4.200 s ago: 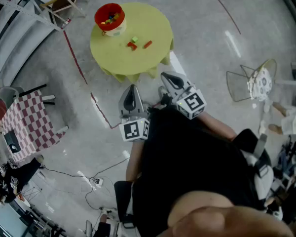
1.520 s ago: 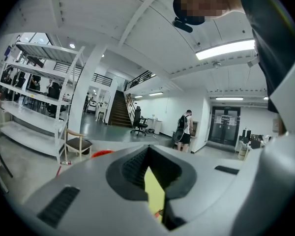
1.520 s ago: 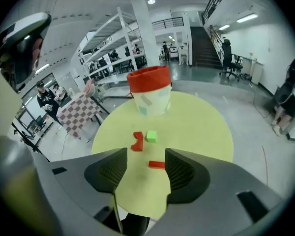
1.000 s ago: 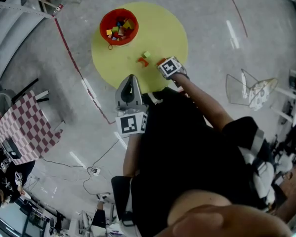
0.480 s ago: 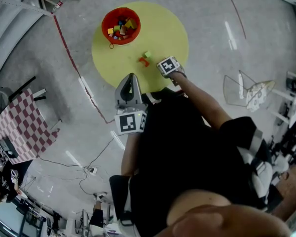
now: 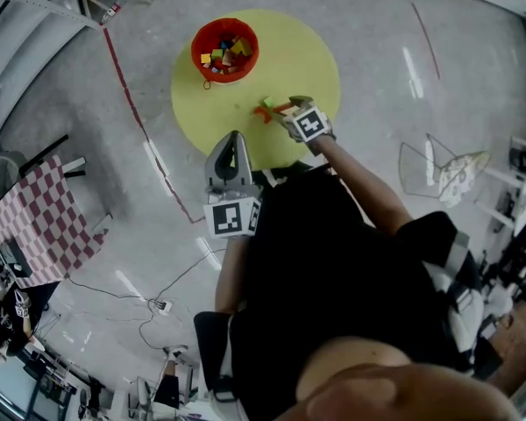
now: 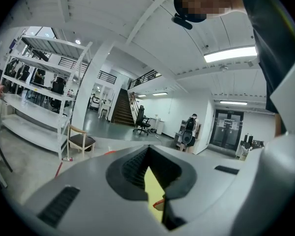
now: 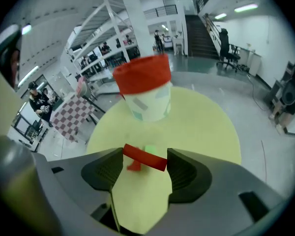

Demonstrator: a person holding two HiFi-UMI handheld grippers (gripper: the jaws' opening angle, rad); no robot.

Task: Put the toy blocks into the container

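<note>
A red container (image 6: 225, 49) with several coloured blocks inside stands at the far left of the round yellow table (image 6: 298, 55). My right gripper (image 6: 291, 110) is shut on a long red block (image 6: 280, 106), held crosswise just above the table. In the right gripper view this red block (image 8: 145, 157) spans the jaws of the gripper (image 8: 145, 156), and the container (image 8: 143, 82) is straight ahead. A green block (image 8: 150, 149) and a small red block (image 8: 133, 166) lie on the table beneath. My left gripper (image 6: 232, 160) hangs shut and empty near the table's front edge.
A red tape line (image 6: 136, 112) runs across the grey floor left of the table. A checkered cloth (image 6: 35, 222) sits at the far left, a wire frame (image 6: 438, 169) to the right. Cables (image 6: 158, 303) lie on the floor behind me.
My right gripper reached to the table, closed on the long red block and lifted it slightly toward the container. The left gripper has stayed where it was.
</note>
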